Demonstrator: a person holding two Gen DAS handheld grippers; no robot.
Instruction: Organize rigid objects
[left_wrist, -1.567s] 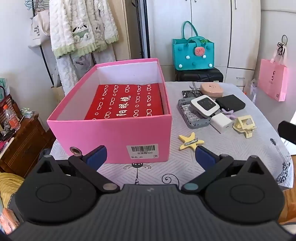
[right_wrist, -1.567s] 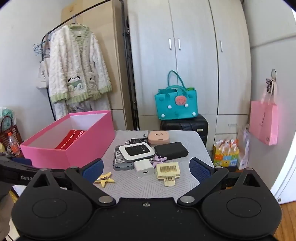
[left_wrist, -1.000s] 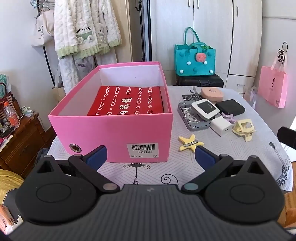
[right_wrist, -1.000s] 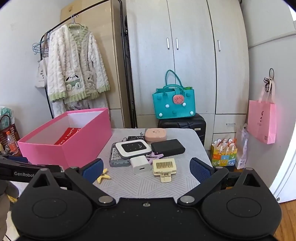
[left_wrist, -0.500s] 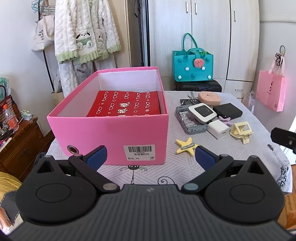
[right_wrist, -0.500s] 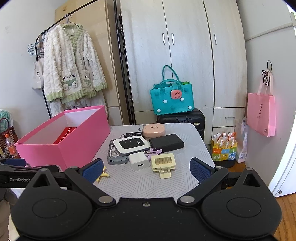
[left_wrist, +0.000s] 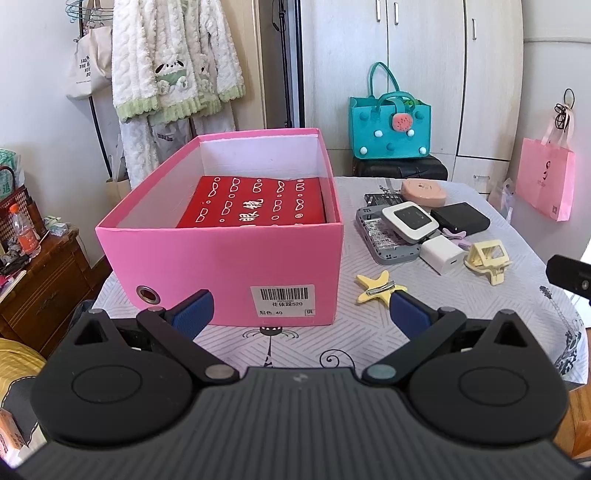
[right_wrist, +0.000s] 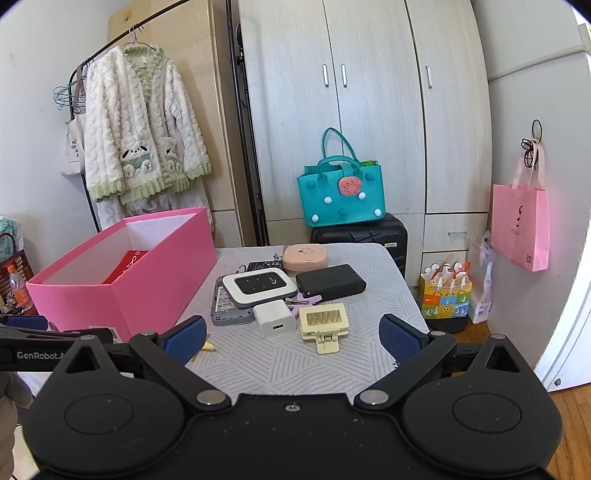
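- Behind your table (right_wrist: 332, 365), wardrobe doors, a hanging fleece robe and a teal bag are filling the background, sitting higher in both views than a second and a half ago, since you are pulling both grippers back and lower
- Your left gripper (left_wrist: 301, 312) is hanging with its jaws spread wide and holding nothing, facing the near wall of the pink box (left_wrist: 221, 266)
- Your right gripper (right_wrist: 293, 338) is likewise gaping and empty, looking over the loose pile
- Nothing on the table is shifting: the red case (left_wrist: 255, 203) is lying inside the box, while the white router (right_wrist: 260, 286), black power bank (right_wrist: 330, 282), white charger (right_wrist: 274, 317), cream hair claw (right_wrist: 324, 325), round pink case (right_wrist: 304, 256) and yellow star clip (left_wrist: 376, 288) are all waiting outside, right of the box
- You are only lining up, so the sorting looks barely begun; the charger or claw, nearest your right gripper, seems the easiest first pick
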